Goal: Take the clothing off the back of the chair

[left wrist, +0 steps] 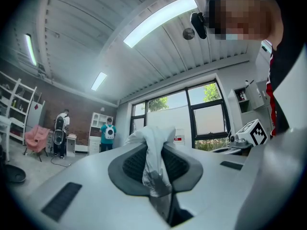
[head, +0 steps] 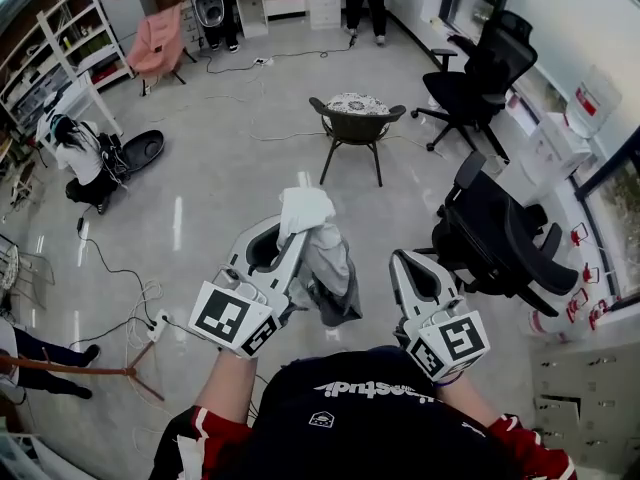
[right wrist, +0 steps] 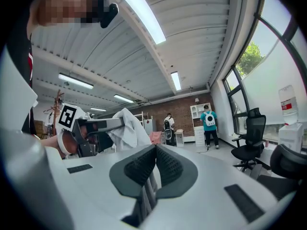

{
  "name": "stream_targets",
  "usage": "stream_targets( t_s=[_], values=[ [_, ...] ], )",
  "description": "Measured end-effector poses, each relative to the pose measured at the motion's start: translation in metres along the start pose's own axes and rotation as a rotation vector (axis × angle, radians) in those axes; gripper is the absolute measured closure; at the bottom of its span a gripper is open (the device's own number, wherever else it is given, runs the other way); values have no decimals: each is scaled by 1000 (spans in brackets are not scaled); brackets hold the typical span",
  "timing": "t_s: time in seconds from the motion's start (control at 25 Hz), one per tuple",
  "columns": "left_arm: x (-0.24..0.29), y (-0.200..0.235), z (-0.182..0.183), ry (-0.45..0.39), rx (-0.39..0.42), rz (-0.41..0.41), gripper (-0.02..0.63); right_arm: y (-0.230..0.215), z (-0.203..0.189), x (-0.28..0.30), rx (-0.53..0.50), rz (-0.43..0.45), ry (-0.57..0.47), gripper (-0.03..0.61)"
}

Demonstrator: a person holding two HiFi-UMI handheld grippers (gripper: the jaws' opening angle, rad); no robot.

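My left gripper (head: 293, 236) is shut on a piece of clothing (head: 308, 211), white on top with a grey part hanging below it, held in the air in front of me. In the left gripper view the cloth (left wrist: 154, 150) is pinched between the dark pads and bunches out past the tips. My right gripper (head: 404, 262) hangs beside it to the right, shut with nothing between its pads (right wrist: 165, 169). From the right gripper view the clothing (right wrist: 127, 126) shows at the left. A dark chair (head: 356, 124) with a patterned seat cushion stands further off on the floor, its back bare.
Two black office chairs (head: 488, 66) (head: 505, 240) stand at the right, near a drawer cabinet (head: 590, 378). A pink armchair (head: 156, 42) and white shelves (head: 80, 38) are at the far left. Cables (head: 130, 288) trail over the floor. A crouching person (head: 82, 164) is at the left, others stand at the back.
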State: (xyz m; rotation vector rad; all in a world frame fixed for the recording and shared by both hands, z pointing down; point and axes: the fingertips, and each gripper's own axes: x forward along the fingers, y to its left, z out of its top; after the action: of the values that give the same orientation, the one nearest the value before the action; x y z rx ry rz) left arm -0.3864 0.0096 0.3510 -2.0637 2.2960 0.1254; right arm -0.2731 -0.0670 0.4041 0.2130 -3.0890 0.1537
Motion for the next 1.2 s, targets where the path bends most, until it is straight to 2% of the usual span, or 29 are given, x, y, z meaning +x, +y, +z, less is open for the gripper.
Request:
stream_targets(
  t_s=[0.24,0.6,0.88,1.2],
  values=[
    [24,-17,-1,-2,-22,-71,552,-19,17,-8,6,-46,-39,575],
    [42,-37,4,-10,-15,-140,552,-28,18,-20,-20,-91,-39,575],
    [46,-44,8,-15,-7,-148,552,-36,26,-25,-2,-101,-56,575],
    [43,-32,11,-8,-7,-115,552,-41,33,-22,5,-89,-66,575]
  ],
)
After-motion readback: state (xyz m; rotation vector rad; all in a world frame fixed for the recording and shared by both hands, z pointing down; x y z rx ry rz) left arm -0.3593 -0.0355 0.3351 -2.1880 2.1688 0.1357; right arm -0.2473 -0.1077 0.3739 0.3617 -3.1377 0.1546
